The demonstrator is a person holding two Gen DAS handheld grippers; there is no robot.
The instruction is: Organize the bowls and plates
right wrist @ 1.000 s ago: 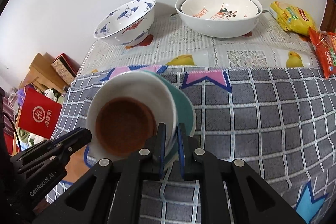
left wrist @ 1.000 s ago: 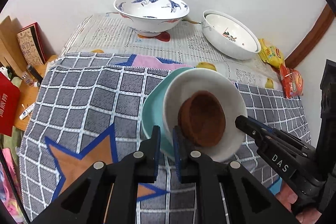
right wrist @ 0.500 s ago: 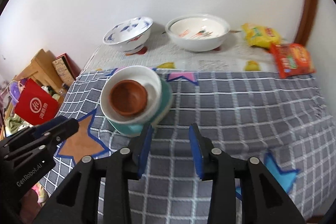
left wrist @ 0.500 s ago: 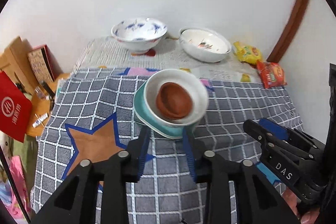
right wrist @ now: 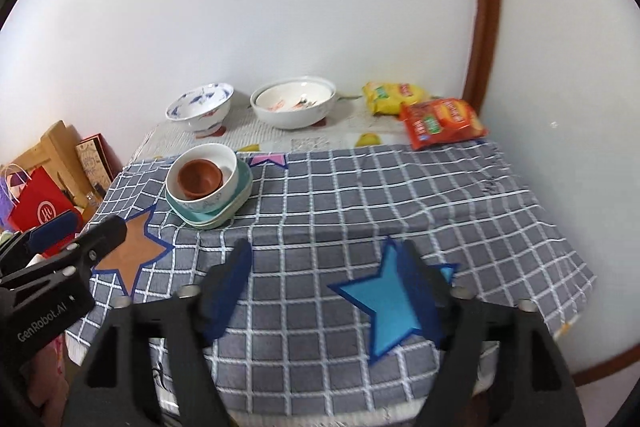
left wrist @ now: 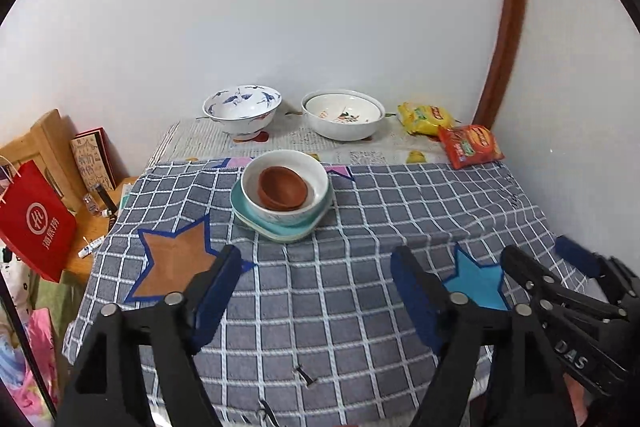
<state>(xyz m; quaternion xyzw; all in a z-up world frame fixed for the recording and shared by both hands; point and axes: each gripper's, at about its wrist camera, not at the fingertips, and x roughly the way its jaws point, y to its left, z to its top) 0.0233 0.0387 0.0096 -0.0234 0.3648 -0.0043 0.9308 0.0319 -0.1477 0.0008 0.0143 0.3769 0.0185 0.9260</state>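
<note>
Small brown clay bowl [left wrist: 282,187] nested in white ceramic bowl [left wrist: 316,183], atop teal square plate [left wrist: 276,227] — grey checked tablecloth [left wrist: 360,211]. Left gripper [left wrist: 314,269], right gripper [right wrist: 326,261] — both spread wide, empty, well apart from stack.

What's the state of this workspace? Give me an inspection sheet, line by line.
Surface: table under a grey checked cloth with star patches.
Job's things: brown bowl nested in white bowl on teal plate; crane bowl and large white bowl at the back.
Clutter: yellow snack pack, red snack pack.
Grippers: left gripper open, empty; right gripper open, empty.
Cables: nothing seen.
Surroundings: white wall, red paper bag at left.
</note>
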